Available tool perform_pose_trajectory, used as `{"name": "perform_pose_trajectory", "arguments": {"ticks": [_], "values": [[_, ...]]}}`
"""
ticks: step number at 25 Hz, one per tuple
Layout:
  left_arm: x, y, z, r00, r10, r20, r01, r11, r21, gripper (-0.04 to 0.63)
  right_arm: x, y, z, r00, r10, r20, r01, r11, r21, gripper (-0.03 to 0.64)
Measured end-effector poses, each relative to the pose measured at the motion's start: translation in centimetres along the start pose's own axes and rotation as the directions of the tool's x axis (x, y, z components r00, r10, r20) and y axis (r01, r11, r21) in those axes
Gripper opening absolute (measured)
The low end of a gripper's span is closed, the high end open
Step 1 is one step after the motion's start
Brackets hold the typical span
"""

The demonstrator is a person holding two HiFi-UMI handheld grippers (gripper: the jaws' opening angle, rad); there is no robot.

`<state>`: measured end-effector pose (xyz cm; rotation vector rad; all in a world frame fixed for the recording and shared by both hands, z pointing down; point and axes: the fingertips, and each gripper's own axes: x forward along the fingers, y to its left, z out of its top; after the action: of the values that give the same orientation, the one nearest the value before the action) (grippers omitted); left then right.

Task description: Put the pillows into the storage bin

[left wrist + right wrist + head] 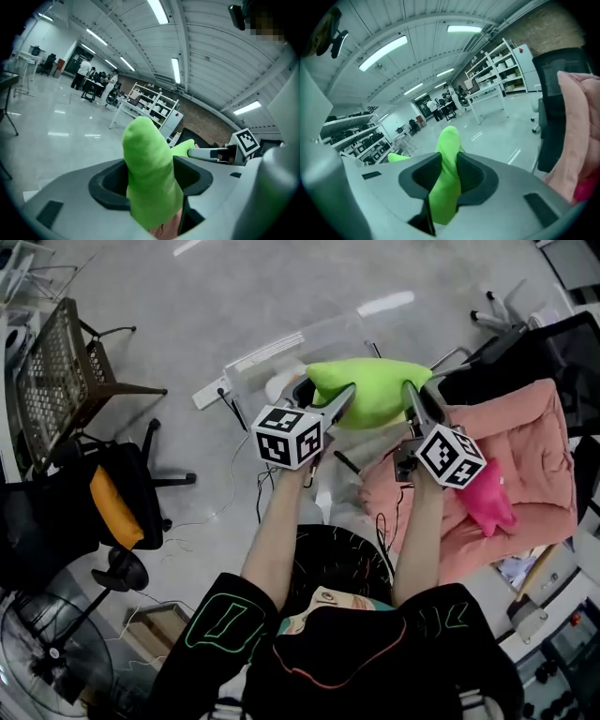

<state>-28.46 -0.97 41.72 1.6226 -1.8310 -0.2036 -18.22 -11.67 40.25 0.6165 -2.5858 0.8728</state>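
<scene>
The grey floor (234, 296) beyond the clear storage bin (281, 352) is wide open. On the right, a black chair (553, 348) and a big pink cushion (525, 474) stand close. On the left, an office chair (56, 521) stands well apart. The green pillow (370, 390) hangs over the bin.

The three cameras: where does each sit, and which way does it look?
Head view: on the person's head, looking steeply down at the green pillow; shows both forearms, left gripper and right gripper.
Left gripper view: on that gripper, looking along its jaws into the hall; jaws clamp one pillow end.
Right gripper view: on that gripper, looking along its jaws into the hall; jaws clamp the other end.
Shared: all show the pillow; head and right gripper views show the pink cushion.
</scene>
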Motion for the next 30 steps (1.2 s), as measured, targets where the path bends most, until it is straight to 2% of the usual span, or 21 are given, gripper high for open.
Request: {"name": "perform_pose_trajectory", "arguments": {"ticks": [2, 8, 11, 13, 14, 18, 20, 21, 22, 25, 26, 30], "values": [[-1.6, 3.6, -0.4, 0.999, 0.049, -0.008, -0.050, 0.998, -0.028, 0.279, 3.0, 2.2, -1.9, 0.998, 0.028, -0.051, -0.028, 1.000, -0.003, 0.104], [-4.3, 10.2, -2.0, 0.986, 0.158, -0.060, -0.163, 0.983, -0.084, 0.296, 8.4, 5.6, -5.8, 0.981, 0.078, -0.179, -0.078, 0.997, 0.005, 0.117], [-4.3, 14.1, -3.0, 0.969, 0.231, -0.092, -0.242, 0.960, -0.143, 0.355, 11.5, 5.3, -8.0, 0.970, 0.038, -0.240, -0.033, 0.999, 0.027, 0.149], [-4.6, 15.4, -3.2, 0.961, 0.256, -0.101, -0.270, 0.948, -0.167, 0.380, 12.1, 5.2, -8.0, 0.977, 0.006, -0.214, 0.003, 0.999, 0.041, 0.147], [-4.9, 15.7, -3.3, 0.961, 0.258, -0.097, -0.271, 0.947, -0.172, 0.371, 12.1, 5.4, -7.8, 0.980, 0.009, -0.197, 0.002, 0.999, 0.052, 0.147], [-5.6, 16.1, -3.5, 0.974, 0.213, -0.075, -0.223, 0.956, -0.189, 0.288, 11.3, 5.9, -8.2, 0.987, 0.033, -0.159, -0.018, 0.995, 0.096, 0.138], [-5.1, 15.3, -3.2, 0.982, 0.177, -0.068, -0.186, 0.967, -0.177, 0.225, 10.4, 5.1, -7.9, 0.992, 0.016, -0.123, 0.000, 0.992, 0.126, 0.086], [-4.7, 14.7, -3.0, 0.985, 0.159, -0.066, -0.168, 0.972, -0.165, 0.191, 9.8, 4.5, -7.6, 0.994, 0.000, -0.105, 0.014, 0.991, 0.132, 0.036], [-4.2, 13.9, -2.8, 0.988, 0.143, -0.065, -0.151, 0.977, -0.152, 0.148, 9.1, 3.9, -7.3, 0.996, -0.012, -0.089, 0.024, 0.991, 0.133, 0.014], [-2.2, 10.9, -2.7, 0.994, 0.091, -0.067, -0.098, 0.990, -0.105, 0.012, 6.7, 1.9, -6.4, 0.999, -0.020, -0.040, 0.026, 0.987, 0.158, 0.003], [-1.4, 9.7, -2.9, 0.995, 0.070, -0.074, -0.077, 0.993, -0.090, -0.008, 5.8, 1.0, -6.2, 0.999, -0.028, -0.026, 0.033, 0.985, 0.172, 0.003], [1.4, 4.9, -4.5, 0.993, -0.026, -0.114, 0.021, 0.999, -0.039, -0.006, 1.7, -2.9, -6.4, 0.995, -0.094, 0.015, 0.089, 0.974, 0.209, 0.003]]}}
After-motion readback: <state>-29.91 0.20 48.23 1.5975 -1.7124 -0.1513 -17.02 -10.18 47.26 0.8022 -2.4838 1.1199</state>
